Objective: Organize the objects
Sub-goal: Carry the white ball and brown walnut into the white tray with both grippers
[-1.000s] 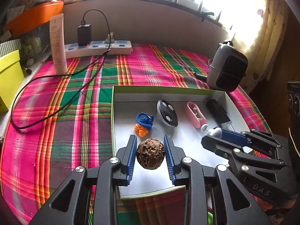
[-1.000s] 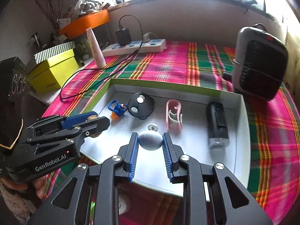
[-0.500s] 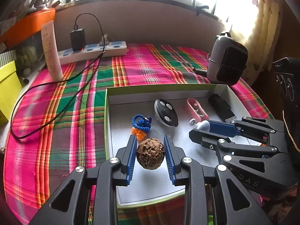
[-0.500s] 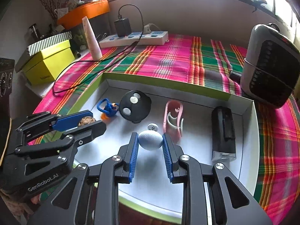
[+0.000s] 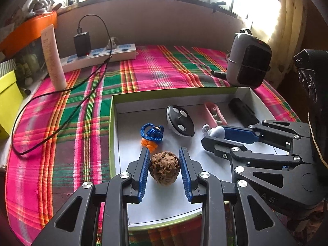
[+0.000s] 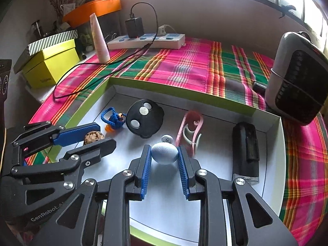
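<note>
Left gripper clamped on a walnut, right gripper clamped on a pale blue ball. Both sit low-centre of frame over the white tray, probably lining up free floor to set them down. Tray already holds the round remote, pink clip and black case in a row.

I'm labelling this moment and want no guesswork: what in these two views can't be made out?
- Left wrist view: whether the walnut rests on the tray floor; its underside faces away.
- Right wrist view: the same for the pale blue ball.
- Both views: the tray's near rim, covered by the grippers' black frames.
</note>
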`<move>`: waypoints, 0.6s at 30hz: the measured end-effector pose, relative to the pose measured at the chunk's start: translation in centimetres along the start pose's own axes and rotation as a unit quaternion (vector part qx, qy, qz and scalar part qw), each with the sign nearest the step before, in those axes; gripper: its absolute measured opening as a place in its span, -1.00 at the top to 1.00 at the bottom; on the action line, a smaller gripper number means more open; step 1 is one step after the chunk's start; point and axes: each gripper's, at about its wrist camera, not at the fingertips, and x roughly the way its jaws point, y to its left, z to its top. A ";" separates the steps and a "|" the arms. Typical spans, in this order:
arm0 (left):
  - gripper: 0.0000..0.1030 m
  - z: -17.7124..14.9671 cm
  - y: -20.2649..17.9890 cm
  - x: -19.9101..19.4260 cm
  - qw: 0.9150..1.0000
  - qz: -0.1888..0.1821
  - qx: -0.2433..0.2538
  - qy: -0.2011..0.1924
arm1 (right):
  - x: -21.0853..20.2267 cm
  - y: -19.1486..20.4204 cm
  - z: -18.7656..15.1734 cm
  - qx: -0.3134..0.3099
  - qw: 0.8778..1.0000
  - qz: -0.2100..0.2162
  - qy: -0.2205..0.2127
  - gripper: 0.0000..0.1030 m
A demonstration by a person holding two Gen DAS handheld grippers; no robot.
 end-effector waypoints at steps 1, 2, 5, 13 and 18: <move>0.46 0.0 0.0 0.0 1.000 0.000 0.000 0.000 | 0.0 0.0 0.0 -0.001 1.000 0.000 0.000 0.47; 0.46 0.0 0.1 0.0 1.000 -0.001 -0.001 0.000 | 0.0 0.0 0.0 -0.002 1.000 -0.001 -0.001 0.47; 0.46 0.0 0.0 0.0 1.000 0.001 0.001 0.001 | 0.0 0.0 0.0 -0.002 1.000 -0.001 0.000 0.47; 0.46 0.0 0.0 0.0 1.000 0.001 0.004 0.003 | 0.1 0.1 0.1 -0.001 1.000 -0.006 0.004 0.47; 0.45 0.0 0.0 0.0 1.000 -0.003 0.002 0.004 | 0.0 0.0 0.1 0.004 1.000 -0.006 0.006 0.47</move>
